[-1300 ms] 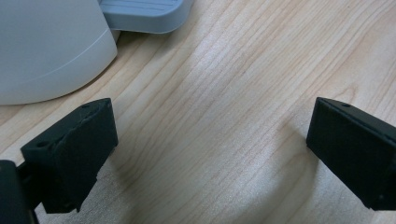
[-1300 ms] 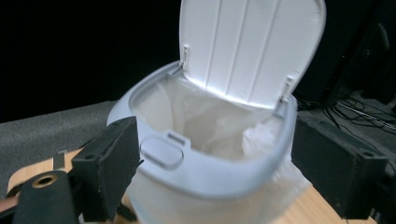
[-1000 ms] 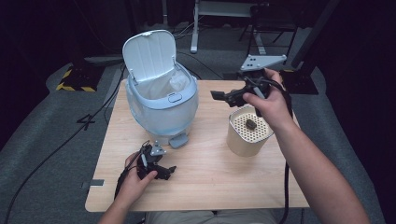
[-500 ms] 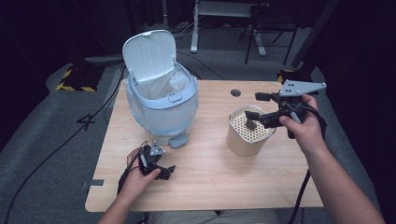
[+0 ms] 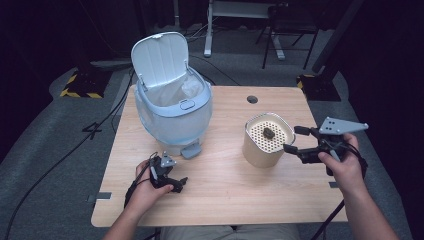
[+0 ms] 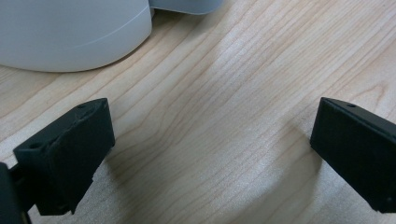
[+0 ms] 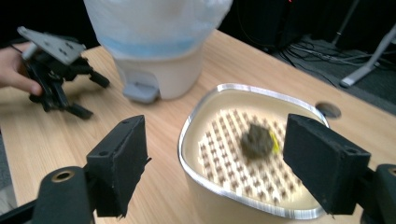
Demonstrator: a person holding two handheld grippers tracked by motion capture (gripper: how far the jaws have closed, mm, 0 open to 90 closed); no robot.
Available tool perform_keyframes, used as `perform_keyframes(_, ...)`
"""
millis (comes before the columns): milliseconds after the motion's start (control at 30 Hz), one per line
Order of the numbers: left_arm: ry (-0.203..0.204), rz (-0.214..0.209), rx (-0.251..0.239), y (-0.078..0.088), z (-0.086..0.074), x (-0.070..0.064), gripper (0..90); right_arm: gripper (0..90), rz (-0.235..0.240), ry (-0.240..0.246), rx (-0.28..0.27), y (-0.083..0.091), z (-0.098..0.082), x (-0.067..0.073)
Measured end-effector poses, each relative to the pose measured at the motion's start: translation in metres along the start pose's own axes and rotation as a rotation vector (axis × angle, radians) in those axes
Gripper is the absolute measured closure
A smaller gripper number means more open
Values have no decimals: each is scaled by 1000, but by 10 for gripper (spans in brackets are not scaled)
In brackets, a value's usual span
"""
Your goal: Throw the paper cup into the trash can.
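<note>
**Right gripper closes in on the canister**

A dark lump (image 5: pixel 268 133) sits on the perforated top of the beige canister (image 5: pixel 260 152), right of the bin (image 5: pixel 172 117). The right gripper (image 5: pixel 292 140) is just beside the canister, jaws half-open, narrowing, gripping nothing. Below the bin, the left gripper (image 5: pixel 179 184) rests on the table (image 5: pixel 225 190), jaws wide and empty.

Container: cream canister (image 5: pixel 261 150) with a metal rim and perforated top, upright near the surface's right edge.
Lump: dark clump (image 5: pixel 268 133) resting on the perforated top, slightly off centre.
</note>
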State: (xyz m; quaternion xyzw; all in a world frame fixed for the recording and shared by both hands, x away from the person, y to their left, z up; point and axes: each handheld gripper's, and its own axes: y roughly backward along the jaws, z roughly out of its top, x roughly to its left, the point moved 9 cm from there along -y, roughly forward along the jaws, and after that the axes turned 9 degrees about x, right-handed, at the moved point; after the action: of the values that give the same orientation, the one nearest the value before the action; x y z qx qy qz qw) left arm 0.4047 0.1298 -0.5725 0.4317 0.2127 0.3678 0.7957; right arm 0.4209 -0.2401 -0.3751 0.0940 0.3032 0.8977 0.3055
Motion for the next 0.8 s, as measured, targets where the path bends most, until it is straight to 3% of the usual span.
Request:
perform_keyframes(233, 5, -1, -2, 2, -2, 0, 24, 223, -1, -48, 30, -3, -53, 0)
perform_keyframes(333, 13, 3, -10, 2, -2, 1, 41, 215, -33, -53, 53, -10, -76, -2)
perform_keyframes(433, 12, 2, -11, 2, -2, 1, 43, 215, -28, -107, 45, -19, -91, -4)
perform_keyframes(500, 12, 3, -12, 2, -2, 1, 44, 208, -12, -103, 94, -26, -103, -4)
perform_keyframes(800, 19, 2, -11, 3, -2, 1, 47, 194, -47, -148, 175, -53, -146, -18)
